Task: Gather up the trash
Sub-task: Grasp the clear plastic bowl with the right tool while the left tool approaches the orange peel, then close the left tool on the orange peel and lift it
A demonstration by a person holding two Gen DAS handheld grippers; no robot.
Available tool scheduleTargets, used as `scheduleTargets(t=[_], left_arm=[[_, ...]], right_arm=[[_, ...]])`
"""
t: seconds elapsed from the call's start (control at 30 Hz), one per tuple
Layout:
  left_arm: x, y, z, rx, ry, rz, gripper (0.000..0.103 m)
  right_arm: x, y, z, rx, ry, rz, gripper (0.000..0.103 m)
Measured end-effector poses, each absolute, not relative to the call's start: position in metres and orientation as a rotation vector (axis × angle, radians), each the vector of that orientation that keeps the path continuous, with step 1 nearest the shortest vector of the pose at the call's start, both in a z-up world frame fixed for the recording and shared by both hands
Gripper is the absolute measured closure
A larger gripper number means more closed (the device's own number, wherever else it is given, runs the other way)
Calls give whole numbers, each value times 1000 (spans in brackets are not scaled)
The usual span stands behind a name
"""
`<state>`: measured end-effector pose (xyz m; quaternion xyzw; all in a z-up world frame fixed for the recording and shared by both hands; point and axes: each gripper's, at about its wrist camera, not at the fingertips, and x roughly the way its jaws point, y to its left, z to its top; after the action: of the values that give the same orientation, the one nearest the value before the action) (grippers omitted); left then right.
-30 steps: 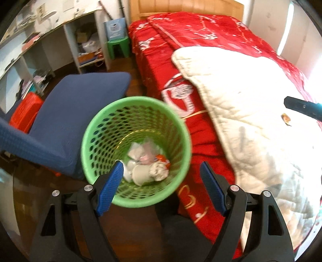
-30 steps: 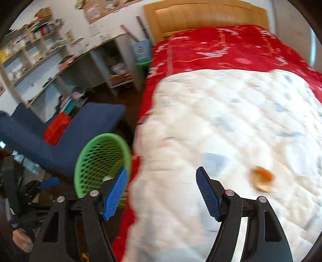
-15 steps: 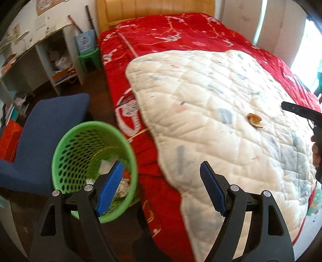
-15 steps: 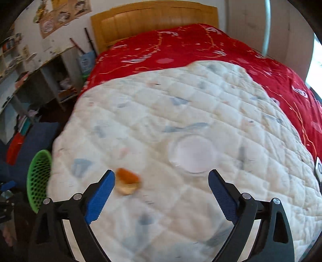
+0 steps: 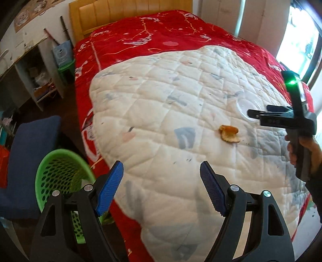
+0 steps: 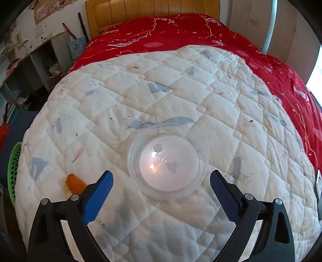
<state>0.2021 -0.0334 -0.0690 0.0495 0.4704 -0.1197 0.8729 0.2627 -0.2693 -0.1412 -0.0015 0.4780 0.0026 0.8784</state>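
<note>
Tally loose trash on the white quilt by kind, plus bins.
Orange peel scrap: 1
Clear round plastic lid: 1
Green mesh wastebasket: 1
Total: 3

The quilt (image 6: 140, 96) was stitched white cloth, matt and puckered. The lid (image 6: 168, 164) was clear glossy plastic. The basket (image 5: 58, 175) was perforated green plastic. The headboard (image 6: 151, 12) was smooth wood. The left gripper (image 5: 161, 188) had ribbed blue pads (image 5: 109, 188).
</note>
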Motion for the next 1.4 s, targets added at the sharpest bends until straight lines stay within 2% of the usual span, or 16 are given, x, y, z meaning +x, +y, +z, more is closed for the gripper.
scheduleTargets(t=[0.6, 0.7, 1.2, 1.33, 1.4], left_arm=[[228, -87, -95, 112, 1036, -362, 26], [232, -97, -99, 104, 1043, -386, 26], [255, -156, -127, 85, 1082, -492, 27], [265, -164, -136, 74, 1103, -476, 36], [266, -166, -139, 74, 1104, -466, 37]], right_arm=[[290, -280, -166, -6, 1043, 9, 8], [291, -280, -165, -8, 1027, 10, 13], [260, -303, -140, 17, 990, 11, 13], [251, -305, -136, 18, 981, 14, 13], [248, -305, -135, 17, 981, 13, 13]])
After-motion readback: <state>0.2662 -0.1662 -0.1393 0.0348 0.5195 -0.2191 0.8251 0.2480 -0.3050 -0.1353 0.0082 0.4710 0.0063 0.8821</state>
